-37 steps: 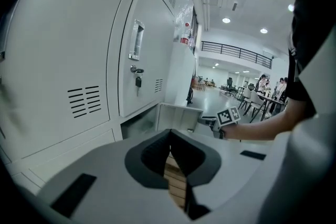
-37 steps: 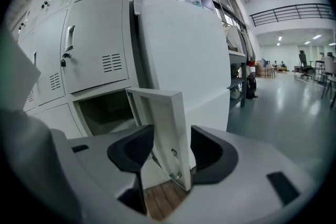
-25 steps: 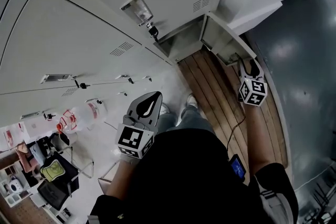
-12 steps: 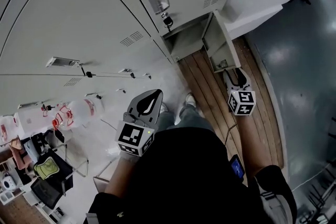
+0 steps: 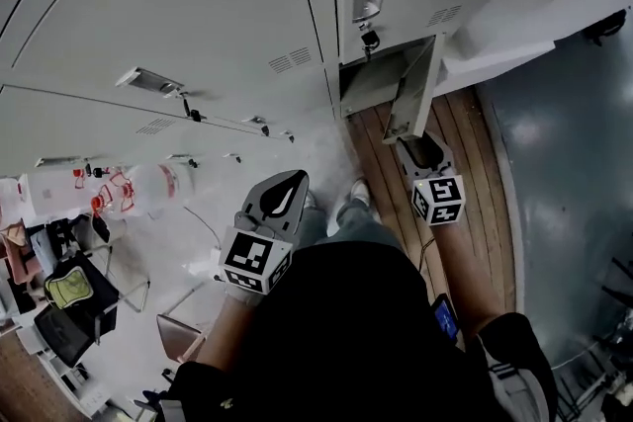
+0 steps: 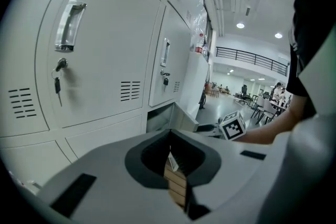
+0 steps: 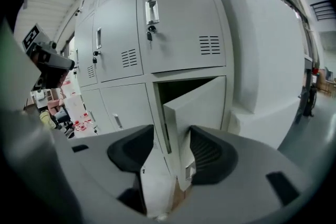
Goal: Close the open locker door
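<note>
I record my right gripper [image 7: 168,157], jaws spread, straddling the free edge of the half-open locker door [image 7: 202,105], a flat, smooth grey metal panel low in the lockers [image 7: 173,23], while my left gripper [image 6: 176,160] sits pinched together on nothing.

No legible text or numbers

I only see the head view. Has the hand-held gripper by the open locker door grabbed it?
Observer: No. The right gripper view shows the right hand-held gripper open, with the free edge of the locker door between its jaws.
Operator: And the other one?
Observer: The left gripper view shows the left hand-held gripper shut on nothing.
Operator: Anyone else around?
Observer: Yes, people in the distance, in that same view.
</note>
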Motion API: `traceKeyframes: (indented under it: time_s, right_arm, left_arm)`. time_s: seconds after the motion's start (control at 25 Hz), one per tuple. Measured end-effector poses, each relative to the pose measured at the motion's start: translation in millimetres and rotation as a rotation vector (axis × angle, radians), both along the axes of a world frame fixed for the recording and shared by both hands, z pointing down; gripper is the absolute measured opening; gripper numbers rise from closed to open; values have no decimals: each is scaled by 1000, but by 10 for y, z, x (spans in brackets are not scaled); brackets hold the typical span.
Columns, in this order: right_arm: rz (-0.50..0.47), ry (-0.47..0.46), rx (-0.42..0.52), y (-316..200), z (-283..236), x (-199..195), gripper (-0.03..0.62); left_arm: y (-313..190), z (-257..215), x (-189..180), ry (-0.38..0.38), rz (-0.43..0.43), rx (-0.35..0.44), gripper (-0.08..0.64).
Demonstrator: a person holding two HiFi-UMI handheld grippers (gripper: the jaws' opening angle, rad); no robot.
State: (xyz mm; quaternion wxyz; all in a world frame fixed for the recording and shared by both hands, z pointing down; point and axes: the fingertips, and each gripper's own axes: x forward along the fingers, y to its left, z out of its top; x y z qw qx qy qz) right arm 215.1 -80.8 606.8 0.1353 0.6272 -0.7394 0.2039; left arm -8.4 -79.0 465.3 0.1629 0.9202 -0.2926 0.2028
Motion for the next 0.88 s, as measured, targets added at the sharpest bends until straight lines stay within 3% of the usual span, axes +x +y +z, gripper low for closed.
traceKeyframes:
  time_s: [0.48,0.88]
  right_arm:
    - [-179,-5,15,-660,-13,-541,215]
    - [-287,-6,24,-1258,20,-735,215]
  left_arm:
    - [-67,86,-463,-12,-194,-21,23]
    - [-312,101,-650,-17,-328,-23,23]
